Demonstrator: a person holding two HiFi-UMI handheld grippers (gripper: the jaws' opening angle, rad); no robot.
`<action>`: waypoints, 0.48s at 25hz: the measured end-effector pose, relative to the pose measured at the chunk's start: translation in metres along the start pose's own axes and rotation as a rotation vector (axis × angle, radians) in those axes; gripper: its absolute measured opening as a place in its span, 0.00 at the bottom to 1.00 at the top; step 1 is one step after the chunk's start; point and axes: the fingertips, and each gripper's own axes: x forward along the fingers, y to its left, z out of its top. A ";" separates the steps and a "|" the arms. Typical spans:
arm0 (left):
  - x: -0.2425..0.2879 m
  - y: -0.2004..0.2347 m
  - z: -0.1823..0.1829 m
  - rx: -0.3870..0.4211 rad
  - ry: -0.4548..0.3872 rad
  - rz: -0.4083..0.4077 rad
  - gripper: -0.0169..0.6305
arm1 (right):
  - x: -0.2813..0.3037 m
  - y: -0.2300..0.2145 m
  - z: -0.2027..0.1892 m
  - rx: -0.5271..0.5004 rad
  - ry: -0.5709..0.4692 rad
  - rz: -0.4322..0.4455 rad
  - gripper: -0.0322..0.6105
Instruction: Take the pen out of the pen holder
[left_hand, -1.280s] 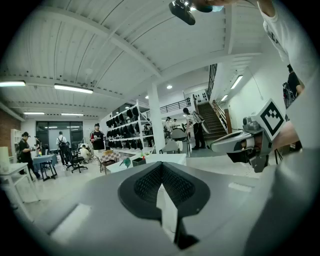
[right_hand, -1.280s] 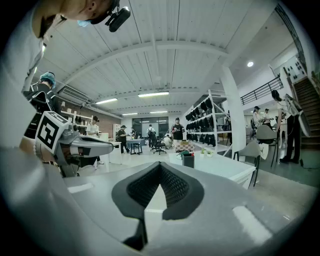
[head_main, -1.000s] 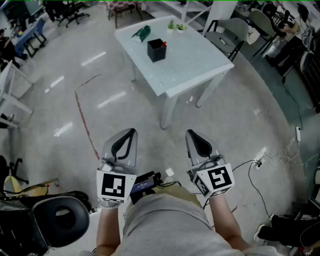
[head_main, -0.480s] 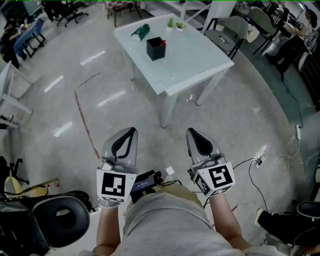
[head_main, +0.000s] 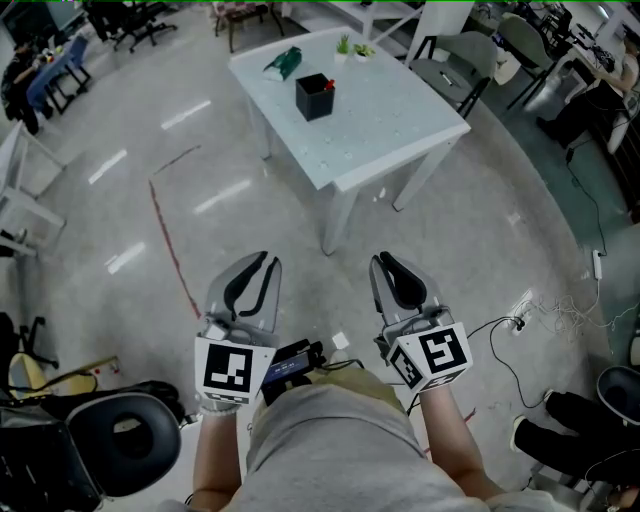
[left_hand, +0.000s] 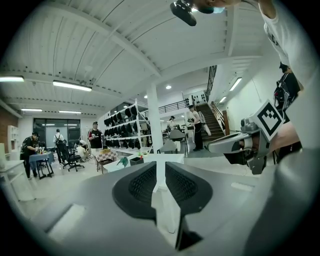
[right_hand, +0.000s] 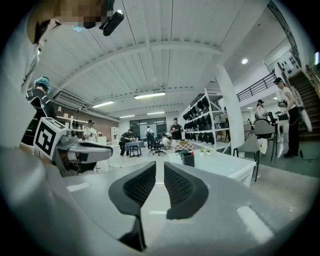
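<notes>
A black pen holder (head_main: 313, 97) stands on the white table (head_main: 390, 130) far ahead, with a red-capped pen (head_main: 328, 87) sticking out of it. Both grippers hang over the floor well short of the table, side by side and pointing toward it. My left gripper (head_main: 262, 262) shows a narrow gap between its pads and holds nothing. My right gripper (head_main: 385, 262) has its jaws opening, with nothing between them. The holder is small and distant in the left gripper view (left_hand: 136, 160) and in the right gripper view (right_hand: 188, 159).
A green object (head_main: 283, 65) and small plants (head_main: 352, 48) lie on the table's far side. Chairs (head_main: 455, 70) stand behind the table. A red line (head_main: 170, 240) crosses the floor, cables (head_main: 520, 330) trail at right, and a black chair (head_main: 120, 440) sits at lower left.
The jaws of both grippers have parted slightly from shut. Neither hand has moved.
</notes>
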 end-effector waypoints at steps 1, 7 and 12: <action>0.000 0.000 0.000 -0.001 -0.001 -0.004 0.12 | 0.001 0.001 0.000 0.000 -0.001 0.001 0.14; 0.001 0.008 -0.002 0.000 -0.005 -0.007 0.14 | 0.007 0.005 0.001 0.000 -0.004 -0.004 0.18; -0.002 0.015 -0.003 0.000 -0.014 -0.015 0.14 | 0.010 0.009 0.001 -0.005 -0.008 -0.020 0.19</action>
